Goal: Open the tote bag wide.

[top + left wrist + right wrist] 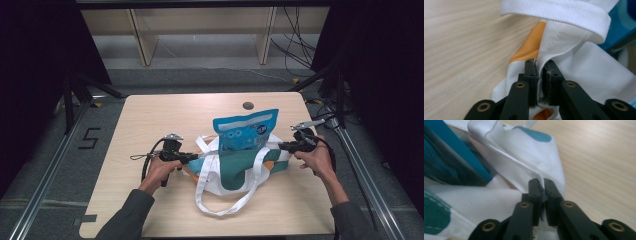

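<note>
We see a white tote bag (235, 172) with teal and orange patches lying on the light wooden table (150, 115), near its middle and toward the person's edge. A blue pouch (246, 131) stands up out of the bag mouth, leaning slightly. Two white straps: one (220, 202) loops toward the near edge of the table, the other (205, 142) lies at the bag's far left.

Left gripper (200, 156) sits at the bag's left edge, held by the left hand (161, 172). In the left gripper view its jaws are clamped on a fold of the white bag fabric (541, 72), orange patch (529, 48) just beyond, strap (554, 12) across the top.

Right gripper (281, 146) sits at the bag's right edge, held by the right hand (317, 157). In the right gripper view we see its jaws pinched on the white bag fabric (541, 187) too, with the blue pouch (456, 152) to the left inside the bag and a teal patch (534, 133) farther off.

So both claws grip the bag, one per side, pouch between them. A dark round hole (248, 105) sits in the table near the far edge.
</note>
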### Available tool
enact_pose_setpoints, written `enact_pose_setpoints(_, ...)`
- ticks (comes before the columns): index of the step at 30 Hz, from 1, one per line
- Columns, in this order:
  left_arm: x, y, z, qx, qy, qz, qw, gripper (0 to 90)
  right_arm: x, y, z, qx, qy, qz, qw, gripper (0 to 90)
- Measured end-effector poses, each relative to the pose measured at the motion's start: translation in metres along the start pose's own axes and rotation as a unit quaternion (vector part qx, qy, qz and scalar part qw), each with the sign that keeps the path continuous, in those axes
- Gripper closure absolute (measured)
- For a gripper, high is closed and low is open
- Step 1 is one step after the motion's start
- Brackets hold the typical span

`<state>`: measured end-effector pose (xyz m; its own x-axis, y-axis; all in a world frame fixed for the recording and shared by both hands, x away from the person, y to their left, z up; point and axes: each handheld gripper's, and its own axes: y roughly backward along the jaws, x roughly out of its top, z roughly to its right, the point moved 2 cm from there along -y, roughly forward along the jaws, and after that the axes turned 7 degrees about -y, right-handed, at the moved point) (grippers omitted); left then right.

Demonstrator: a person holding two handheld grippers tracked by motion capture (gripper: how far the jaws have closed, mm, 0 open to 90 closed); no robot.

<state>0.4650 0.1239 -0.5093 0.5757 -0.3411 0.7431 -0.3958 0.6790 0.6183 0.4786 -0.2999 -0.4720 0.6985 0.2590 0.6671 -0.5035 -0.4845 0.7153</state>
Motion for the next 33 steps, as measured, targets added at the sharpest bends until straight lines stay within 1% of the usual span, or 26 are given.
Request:
enact_pose_setpoints(1,0.002,0.004,0.002,0.003,-0.003,0.000,1.0000,74.5,0.002,0.003,0.000,0.001,0.015,0.007,0.9999,82.6)
enact_pose_setpoints(2,0.005,0.010,0.004,0.007,-0.006,0.003,0.9999,70.9,0.004,0.008,-0.002,0.002,0.006,0.012,0.9999,80.1)
enact_pose_setpoints(3,0.008,0.015,0.006,0.011,-0.007,0.011,0.9999,66.4,0.006,0.013,-0.003,0.000,0.016,0.024,0.9996,77.3)
enact_pose_setpoints(4,0.011,0.022,0.007,0.012,-0.005,0.021,0.9997,61.8,0.008,0.020,-0.006,-0.003,0.012,0.027,0.9996,74.3)
enact_pose_setpoints(5,0.015,0.029,0.009,0.011,0.002,0.030,0.9995,57.5,0.011,0.025,-0.009,0.002,0.011,0.046,0.9989,72.2)
enact_pose_setpoints(6,0.019,0.035,0.011,0.008,0.005,0.042,0.9991,55.4,0.014,0.036,-0.011,0.003,0.020,0.034,0.9992,71.7)
enact_pose_setpoints(8,0.028,0.050,0.019,0.002,-0.002,0.059,0.9983,51.0,0.019,0.051,-0.018,0.009,0.030,0.054,0.9981,68.4)
enact_pose_setpoints(10,0.033,0.061,0.025,-0.011,-0.005,0.074,0.9972,49.7,0.025,0.067,-0.028,0.030,0.037,0.083,0.9954,64.5)
enact_pose_setpoints(11,0.036,0.067,0.031,-0.027,-0.003,0.080,0.9964,49.6,0.026,0.072,-0.034,0.048,0.024,0.083,0.9951,64.2)
enact_pose_setpoints(12,0.038,0.071,0.035,-0.036,-0.007,0.081,0.9961,49.1,0.028,0.080,-0.041,0.077,0.029,0.084,0.9931,63.2)
enact_pose_setpoints(13,0.039,0.073,0.038,-0.039,-0.015,0.078,0.9961,48.2,0.029,0.085,-0.044,0.079,0.055,0.088,0.9914,61.7)
enact_pose_setpoints(14,0.039,0.075,0.042,-0.040,-0.022,0.075,0.9961,47.5,0.028,0.089,-0.051,0.098,0.046,0.078,0.9910,60.6)
enact_pose_setpoints(15,0.038,0.076,0.045,-0.041,-0.026,0.068,0.9965,46.3,0.028,0.090,-0.056,0.107,0.055,0.087,0.9889,59.3)
enact_pose_setpoints(16,0.038,0.076,0.049,-0.045,-0.028,0.064,0.9966,45.2,0.027,0.091,-0.060,0.116,0.065,0.074,0.9884,58.2)
enact_pose_setpoints(17,0.037,0.075,0.052,-0.054,-0.031,0.061,0.9962,44.2,0.025,0.091,-0.067,0.121,0.065,0.066,0.9884,56.2)
enact_pose_setpoints(18,0.036,0.074,0.056,-0.060,-0.037,0.057,0.9959,43.1,0.024,0.090,-0.071,0.119,0.084,0.051,0.9880,54.7)
enact_pose_setpoints(21,0.036,0.067,0.064,-0.071,-0.042,0.047,0.9955,40.7,0.021,0.081,-0.085,0.134,0.081,0.037,0.9869,50.5)
enact_pose_setpoints(22,0.037,0.064,0.067,-0.073,-0.049,0.040,0.9953,39.9,0.022,0.078,-0.085,0.126,0.095,0.035,0.9868,48.5)
enact_pose_setpoints(23,0.037,0.062,0.069,-0.075,-0.052,0.038,0.9951,39.0,0.022,0.074,-0.089,0.127,0.086,0.029,0.9878,46.9)
enact_pose_setpoints(26,0.040,0.052,0.072,-0.074,-0.063,0.026,0.9949,38.1,0.024,0.064,-0.089,0.129,0.088,0.016,0.9876,43.1)
enact_pose_setpoints(27,0.039,0.051,0.075,-0.070,-0.044,0.016,0.9965,37.0,0.025,0.060,-0.090,0.128,0.086,0.003,0.9880,42.2)
enact_pose_setpoints(28,0.039,0.049,0.075,-0.077,-0.041,0.015,0.9961,36.5,0.025,0.059,-0.091,0.133,0.085,-0.001,0.9874,42.2)
enact_pose_setpoints(29,0.041,0.043,0.072,-0.082,-0.060,0.028,0.9944,36.3,0.026,0.057,-0.089,0.129,0.100,-0.002,0.9866,40.9)
enact_pose_setpoints(30,0.040,0.041,0.072,-0.083,-0.061,0.025,0.9944,36.3,0.024,0.055,-0.091,0.135,0.087,-0.007,0.9869,40.1)
enact_pose_setpoints(31,0.039,0.037,0.072,-0.082,-0.059,0.020,0.9947,36.4,0.023,0.053,-0.091,0.130,0.088,-0.011,0.9875,40.6)
enact_pose_setpoints(33,0.036,0.033,0.072,-0.096,-0.067,0.014,0.9930,37.9,0.018,0.051,-0.091,0.124,0.091,-0.034,0.9875,45.0)
